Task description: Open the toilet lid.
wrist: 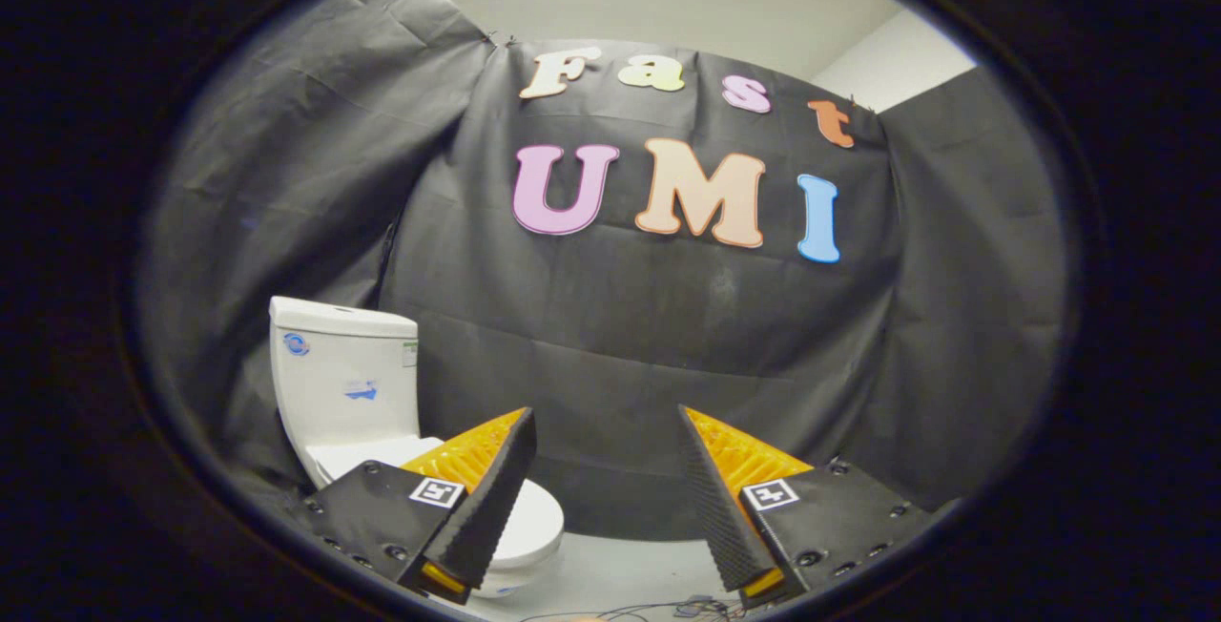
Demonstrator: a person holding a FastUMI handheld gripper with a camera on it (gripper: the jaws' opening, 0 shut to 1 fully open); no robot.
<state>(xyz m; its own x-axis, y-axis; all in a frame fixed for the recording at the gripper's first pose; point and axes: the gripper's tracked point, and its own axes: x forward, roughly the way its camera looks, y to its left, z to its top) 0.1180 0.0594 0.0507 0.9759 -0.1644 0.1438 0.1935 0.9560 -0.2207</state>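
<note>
A white toilet stands against the black cloth wall, its tank point(341, 382) upright behind the bowl. The lid point(530, 519) lies flat and closed over the seat, partly hidden behind my left finger point(486, 498). My gripper point(607, 424) is open, with a wide gap between the black-and-orange fingers and nothing held. The toilet sits beyond and to the left of the fingers, and the right finger point(720, 498) points at bare cloth.
Black cloth walls point(620, 355) close the booth on three sides. The pale floor point(620, 570) shows below the fingers, with thin cables point(668, 611) lying on it. A white ceiling and a white wall corner show above the cloth.
</note>
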